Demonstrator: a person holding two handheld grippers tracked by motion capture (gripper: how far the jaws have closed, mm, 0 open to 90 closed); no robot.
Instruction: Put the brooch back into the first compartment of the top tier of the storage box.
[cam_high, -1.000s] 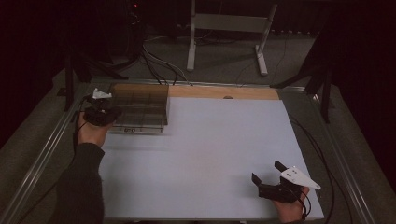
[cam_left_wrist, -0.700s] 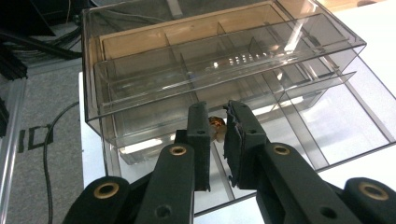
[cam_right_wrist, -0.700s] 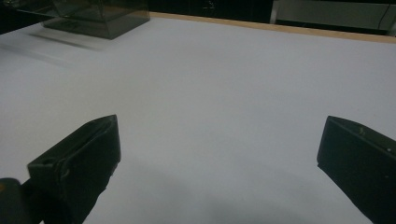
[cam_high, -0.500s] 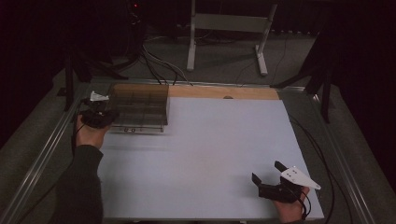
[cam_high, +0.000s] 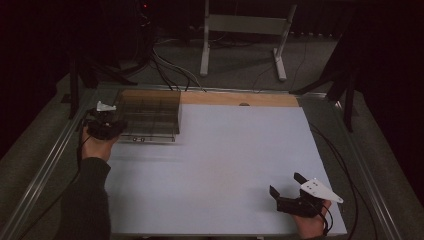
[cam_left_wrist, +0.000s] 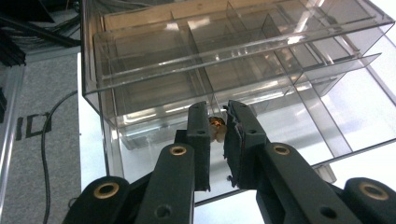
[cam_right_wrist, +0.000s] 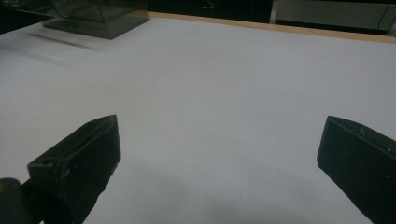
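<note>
Gripping: left gripper jaws pinching small knob on clear drawer box
Idling: right gripper jaws spread over worktop
Next, likely: steady straight pull on drawer

Left gripper pinching small knob, clear organizer

Dark room; grey floor, metal stand.

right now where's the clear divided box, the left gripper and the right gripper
clear divided box (cam_high: 150, 112), high view, on its top panel
left gripper (cam_left_wrist: 218, 122), left gripper view, midway between its fingertips, at the small item pinched there
right gripper (cam_high: 286, 183), high view, midway between its spread fingertips
</note>
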